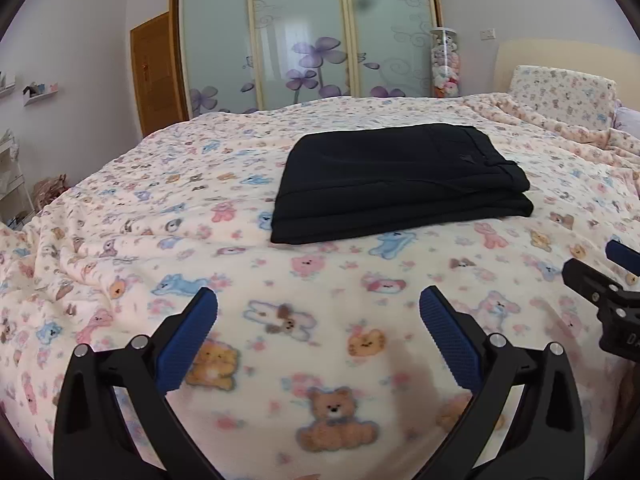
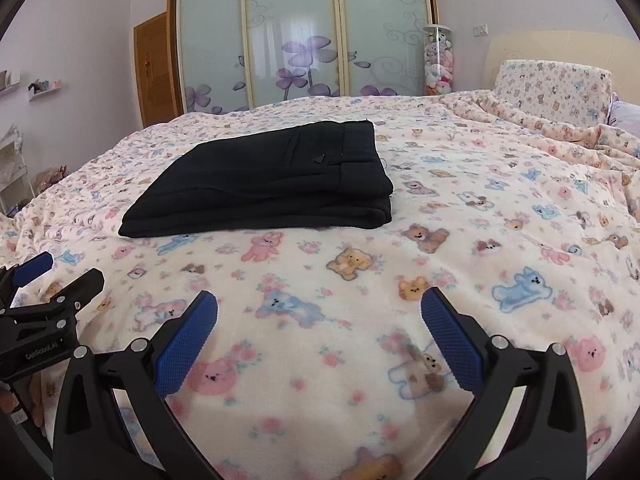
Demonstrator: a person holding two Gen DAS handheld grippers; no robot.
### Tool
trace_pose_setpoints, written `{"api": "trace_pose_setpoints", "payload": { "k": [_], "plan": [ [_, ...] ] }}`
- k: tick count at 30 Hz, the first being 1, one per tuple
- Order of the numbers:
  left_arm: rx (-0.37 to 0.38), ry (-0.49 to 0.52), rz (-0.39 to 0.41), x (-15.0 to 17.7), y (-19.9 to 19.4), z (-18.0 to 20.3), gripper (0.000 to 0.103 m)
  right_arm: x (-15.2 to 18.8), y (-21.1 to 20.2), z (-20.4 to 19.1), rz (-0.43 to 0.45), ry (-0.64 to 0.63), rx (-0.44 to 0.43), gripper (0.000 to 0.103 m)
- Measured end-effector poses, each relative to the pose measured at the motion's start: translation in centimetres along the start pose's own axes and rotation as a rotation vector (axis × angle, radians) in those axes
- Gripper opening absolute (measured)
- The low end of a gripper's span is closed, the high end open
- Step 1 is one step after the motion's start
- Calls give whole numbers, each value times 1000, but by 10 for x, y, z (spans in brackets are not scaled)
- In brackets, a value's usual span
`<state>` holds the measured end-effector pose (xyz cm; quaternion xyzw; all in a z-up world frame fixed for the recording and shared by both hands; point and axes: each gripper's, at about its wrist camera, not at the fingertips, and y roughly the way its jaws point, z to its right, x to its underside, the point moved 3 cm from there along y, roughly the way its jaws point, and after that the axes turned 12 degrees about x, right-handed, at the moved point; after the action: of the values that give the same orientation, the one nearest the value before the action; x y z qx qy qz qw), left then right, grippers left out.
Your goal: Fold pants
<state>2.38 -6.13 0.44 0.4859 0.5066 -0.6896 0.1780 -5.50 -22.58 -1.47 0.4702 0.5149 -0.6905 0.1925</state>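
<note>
1. Starting at the left, the left gripper hangs low over the teddy-bear blanket, its blue pads spread wide with nothing between them.
2. Ahead of it, slightly to its right, the black pants lie on the blanket as a stacked rectangle, apparently already folded; the long axis runs left to right across both views.
3. The right gripper is just as wide open and empty, with the pants ahead and to its left, waistband end towards it.
4. Both tools sit well apart from the garment at roughly matching range; neither looks clearly nearer, so any final tidy would mean a forward reach over bare blanket.
5. Nothing stands in between. The pillow and crumpled bedding lie far right, the sliding wardrobe doors behind.
</note>
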Motion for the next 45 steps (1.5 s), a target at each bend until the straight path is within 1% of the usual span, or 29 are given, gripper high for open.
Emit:
{"api": "trace_pose_setpoints", "payload": {
  "k": [9,13,15,18,20,23,29,31,37,45],
  "plan": [
    [51,38,-36,2,8,10,101,1,6,1,-28,2,22,102],
    [33,46,-63,0,15,12,101,-1,13,-2,-58,-10,34,102],
    [29,40,-69,-2,18,11,101,-4,15,-3,-58,-9,36,102],
    [5,11,-75,-5,21,6,101,-8,18,-4,-64,-7,36,102],
    [16,-26,-76,-7,22,-1,101,-8,20,-5,-73,-12,41,102],
    [19,-58,-81,-6,23,-7,101,-7,17,-10,-61,-32,51,102],
    [10,-39,-79,-4,22,-3,101,-4,11,-25,-16,-122,78,102],
    [9,-35,-80,-3,22,-2,101,-4,11,-26,-14,-131,80,102],
    [9,-35,-81,-3,22,-2,101,-4,14,-21,-30,-106,76,102],
    [14,-41,-83,-2,23,-2,101,-3,16,-20,-36,-102,73,102]
  ]
}}
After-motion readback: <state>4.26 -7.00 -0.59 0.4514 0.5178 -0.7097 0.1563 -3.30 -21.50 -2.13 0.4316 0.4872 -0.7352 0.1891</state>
